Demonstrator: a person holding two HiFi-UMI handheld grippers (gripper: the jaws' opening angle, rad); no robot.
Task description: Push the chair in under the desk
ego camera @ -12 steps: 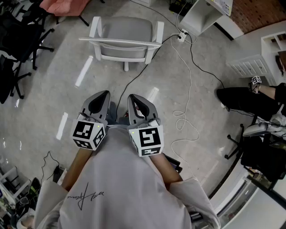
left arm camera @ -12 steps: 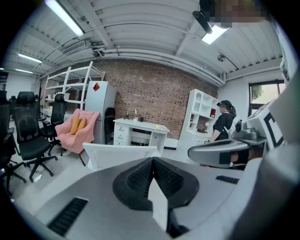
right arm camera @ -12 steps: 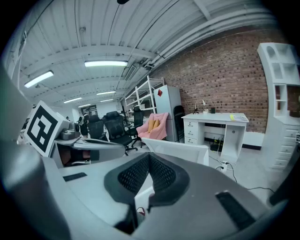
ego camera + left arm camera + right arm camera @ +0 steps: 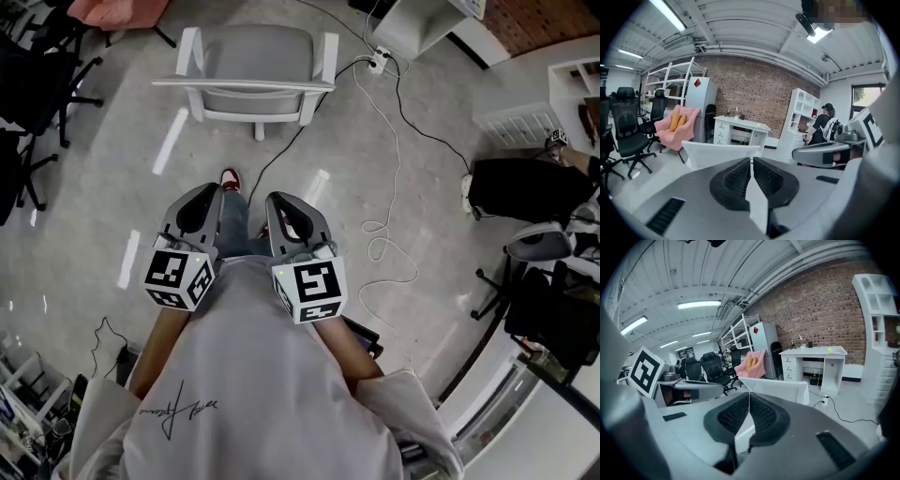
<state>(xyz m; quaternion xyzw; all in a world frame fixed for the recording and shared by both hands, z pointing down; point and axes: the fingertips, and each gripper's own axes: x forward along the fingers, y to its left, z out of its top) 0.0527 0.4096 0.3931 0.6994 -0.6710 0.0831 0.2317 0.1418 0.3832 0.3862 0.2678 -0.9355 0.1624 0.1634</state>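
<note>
A white chair (image 4: pixel 251 73) with a grey seat stands on the floor ahead of me, its back turned toward me; it shows as a white chair back (image 4: pixel 723 153) in the left gripper view and a chair back (image 4: pixel 780 388) in the right one. A white desk (image 4: pixel 427 26) stands beyond it to the right, the same desk (image 4: pixel 741 131) against the brick wall, the desk (image 4: pixel 815 363). My left gripper (image 4: pixel 214 195) and right gripper (image 4: pixel 281 202) are held side by side, a stretch of floor short of the chair. Both are shut with nothing between the jaws.
A black cable and a white cable (image 4: pixel 386 187) trail over the floor from a power strip (image 4: pixel 379 64) by the desk. Black office chairs (image 4: pixel 33 94) stand at the left, a pink armchair (image 4: pixel 675 129) beyond. A person in black (image 4: pixel 525 187) sits at the right by white shelves (image 4: pixel 801 112).
I have stepped forward: a red shoe now shows ahead of the left gripper, and the chair and floor have slid slightly up the head view. Both grippers stay shut.
</note>
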